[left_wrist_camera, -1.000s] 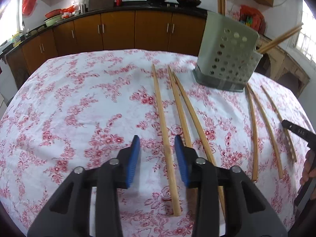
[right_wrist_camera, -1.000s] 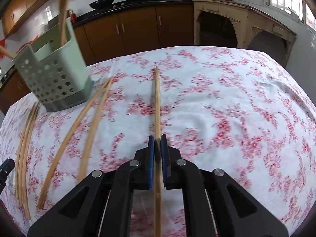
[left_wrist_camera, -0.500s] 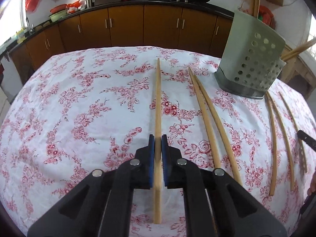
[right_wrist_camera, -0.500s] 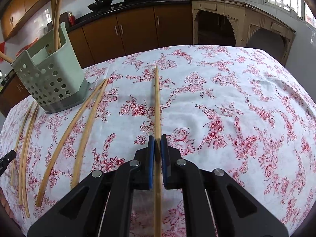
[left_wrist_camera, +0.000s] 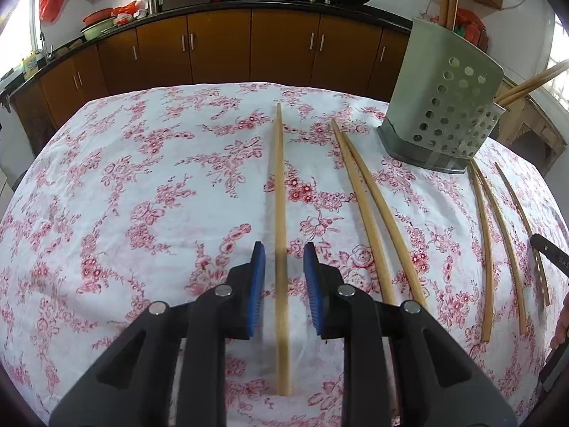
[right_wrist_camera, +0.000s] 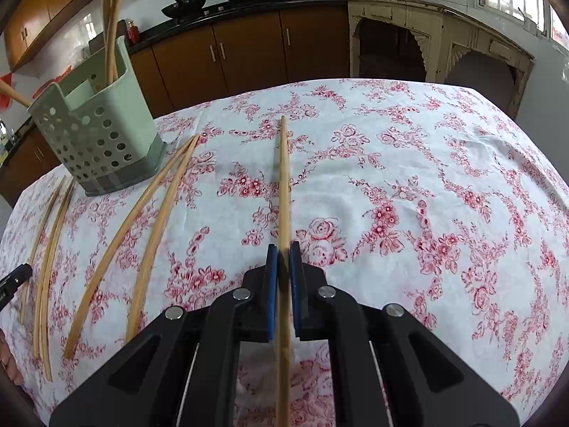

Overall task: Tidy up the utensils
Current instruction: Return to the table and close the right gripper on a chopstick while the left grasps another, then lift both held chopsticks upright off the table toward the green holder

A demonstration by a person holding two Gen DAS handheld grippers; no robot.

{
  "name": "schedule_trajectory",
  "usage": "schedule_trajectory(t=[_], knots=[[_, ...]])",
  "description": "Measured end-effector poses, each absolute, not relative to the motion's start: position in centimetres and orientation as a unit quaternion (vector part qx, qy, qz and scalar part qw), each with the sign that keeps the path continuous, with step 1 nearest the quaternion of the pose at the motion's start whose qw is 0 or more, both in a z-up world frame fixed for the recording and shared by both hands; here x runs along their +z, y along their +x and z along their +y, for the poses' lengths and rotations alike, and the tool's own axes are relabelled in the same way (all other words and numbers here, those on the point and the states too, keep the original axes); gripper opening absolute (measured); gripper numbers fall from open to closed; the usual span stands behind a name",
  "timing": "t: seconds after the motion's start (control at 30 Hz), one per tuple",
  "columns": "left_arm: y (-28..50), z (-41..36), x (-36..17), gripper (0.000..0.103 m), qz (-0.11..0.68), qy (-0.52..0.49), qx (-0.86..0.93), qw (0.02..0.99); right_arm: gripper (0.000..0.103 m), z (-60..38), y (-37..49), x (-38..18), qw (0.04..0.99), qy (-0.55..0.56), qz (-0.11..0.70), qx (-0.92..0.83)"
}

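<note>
My left gripper [left_wrist_camera: 283, 259] is open, its blue pads either side of a long wooden chopstick [left_wrist_camera: 280, 192] that lies on the floral tablecloth. My right gripper [right_wrist_camera: 281, 261] is shut on another chopstick [right_wrist_camera: 283, 185], which points straight ahead just above the cloth. A pale green perforated utensil holder [left_wrist_camera: 441, 106] stands at the back right in the left wrist view and at the left in the right wrist view [right_wrist_camera: 96, 131], with chopsticks upright in it. Several more chopsticks [left_wrist_camera: 373, 213] lie loose on the cloth beside the holder.
The table [left_wrist_camera: 124, 195] is covered by a white cloth with red flowers. Brown kitchen cabinets [left_wrist_camera: 220, 46] and a counter with woks run behind it. A cream carved cabinet [right_wrist_camera: 426, 39] stands at the back right. The other gripper's tip [left_wrist_camera: 551, 256] shows at the right edge.
My left gripper closed on the chopstick half a second ago and has now opened around it; the stick lies on the cloth. My right gripper stays shut on its chopstick.
</note>
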State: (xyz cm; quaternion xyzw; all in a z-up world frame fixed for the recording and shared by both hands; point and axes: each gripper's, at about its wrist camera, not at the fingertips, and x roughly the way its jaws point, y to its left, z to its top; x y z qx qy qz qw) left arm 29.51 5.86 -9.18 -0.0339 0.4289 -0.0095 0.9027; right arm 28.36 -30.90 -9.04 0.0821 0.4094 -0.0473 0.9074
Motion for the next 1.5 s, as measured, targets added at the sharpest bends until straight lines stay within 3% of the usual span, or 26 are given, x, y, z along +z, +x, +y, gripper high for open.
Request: schedule_trajectory(t=[0.23, 0.43, 1.1, 1.5], knots=[[28.4, 6.2, -9.2, 0.024, 0.429, -0.035, -0.010, 0.902, 0.008, -31.0, 27.8, -9.0, 0.907, 0.084, 0.410, -0.044], [28.0, 6.9, -9.2, 0.008, 0.430, -0.052, 0.002, 0.901, 0.008, -31.2, 27.6, -9.0, 0.907, 0.093, 0.409, -0.038], [27.7, 6.1, -9.1, 0.008, 0.441, -0.012, -0.008, 0.897, 0.008, -31.3, 26.9, -8.6, 0.909, 0.075, 0.408, -0.034], [26.8, 7.3, -4.8, 0.008, 0.396, -0.024, -0.017, 0.918, 0.007, -32.8, 25.4, -3.8, 0.938, 0.088, 0.334, -0.035]])
